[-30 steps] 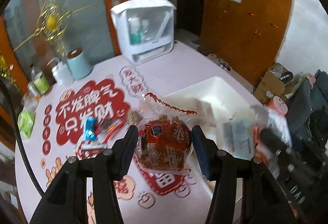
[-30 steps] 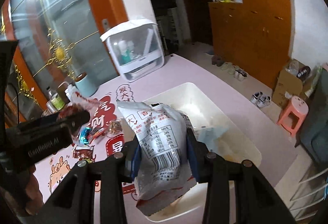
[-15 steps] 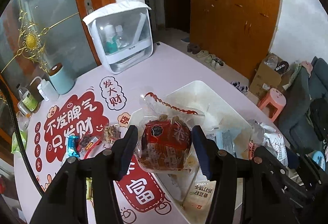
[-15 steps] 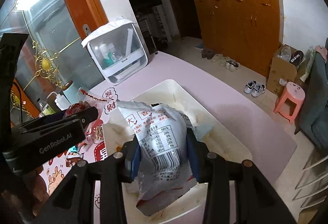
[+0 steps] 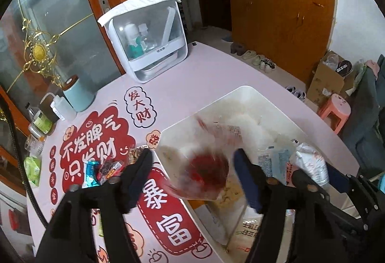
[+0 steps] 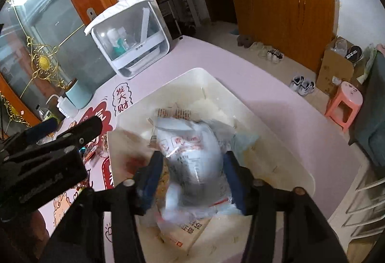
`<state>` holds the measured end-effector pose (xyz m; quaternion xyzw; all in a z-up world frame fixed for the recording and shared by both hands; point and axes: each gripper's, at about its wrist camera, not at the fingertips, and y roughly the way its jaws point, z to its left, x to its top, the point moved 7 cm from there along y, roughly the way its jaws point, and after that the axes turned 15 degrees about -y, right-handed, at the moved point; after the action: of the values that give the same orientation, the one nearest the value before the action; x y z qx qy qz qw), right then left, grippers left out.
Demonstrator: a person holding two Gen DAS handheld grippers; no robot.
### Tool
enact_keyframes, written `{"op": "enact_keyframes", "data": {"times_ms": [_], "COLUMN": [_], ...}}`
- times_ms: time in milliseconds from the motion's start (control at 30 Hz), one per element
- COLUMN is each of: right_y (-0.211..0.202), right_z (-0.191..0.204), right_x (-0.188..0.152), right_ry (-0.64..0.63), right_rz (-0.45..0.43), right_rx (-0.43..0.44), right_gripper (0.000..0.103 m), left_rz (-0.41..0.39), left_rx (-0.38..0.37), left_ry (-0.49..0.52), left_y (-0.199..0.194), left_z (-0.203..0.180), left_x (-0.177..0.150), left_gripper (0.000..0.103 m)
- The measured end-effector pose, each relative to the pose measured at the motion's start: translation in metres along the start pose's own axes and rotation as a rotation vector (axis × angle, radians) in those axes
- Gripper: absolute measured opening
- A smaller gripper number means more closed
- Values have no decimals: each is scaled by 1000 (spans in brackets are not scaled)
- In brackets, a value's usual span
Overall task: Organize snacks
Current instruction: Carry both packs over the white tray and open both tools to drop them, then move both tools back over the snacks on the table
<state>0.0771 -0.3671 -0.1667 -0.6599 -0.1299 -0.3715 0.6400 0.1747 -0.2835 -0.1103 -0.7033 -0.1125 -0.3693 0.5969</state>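
Over the white bin (image 5: 243, 92) near the worktop's (image 5: 204, 75) right edge, both claws have just been opening. The left claw (image 5: 192, 171) stands wide apart, and the red snack pack (image 5: 207, 171) between its fingers shows blurred and clear of both pads, so it looks to be dropping free. It hangs right above the bin's left rim, and that is the chief risk: it could catch the rim and slide out onto the red mat (image 5: 168, 222) instead of going inside.

The right claw (image 6: 191, 175) is also parted, with the silver bag (image 6: 192, 157) between its fingers, blurred, apparently slipping down onto packets already in the bin (image 6: 276, 142). Whether a pad still brushes it I cannot tell. A bag that puffy may perch on the pile and roll, or snag on a finger if the claw lifts too early.

The two claws sit close together, the left one just beside the right in the right view, so a hasty withdrawal could knock them. Loose sweets (image 5: 105, 171) wait on the mat left of the bin, near the left claw's finger, easy to scatter.
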Motion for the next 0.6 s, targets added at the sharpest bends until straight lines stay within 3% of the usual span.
{"op": "enact_keyframes", "data": {"times_ms": [67, 200, 600], "right_y": [-1, -5, -17], "right_z": [1, 6, 30], "right_x": [0, 0, -3], "right_ry": [-3, -7, -47], "right_rz": [-4, -9, -19], "right_rx": [1, 4, 7], "right_gripper": [58, 60, 59], "left_rz": [-13, -2, 36], "left_rx": [12, 13, 6], "left_ry": [8, 18, -79], "left_y": [-2, -4, -20], "left_z": [1, 5, 41], "left_x": [1, -2, -17], "left_gripper": [90, 90, 91]}}
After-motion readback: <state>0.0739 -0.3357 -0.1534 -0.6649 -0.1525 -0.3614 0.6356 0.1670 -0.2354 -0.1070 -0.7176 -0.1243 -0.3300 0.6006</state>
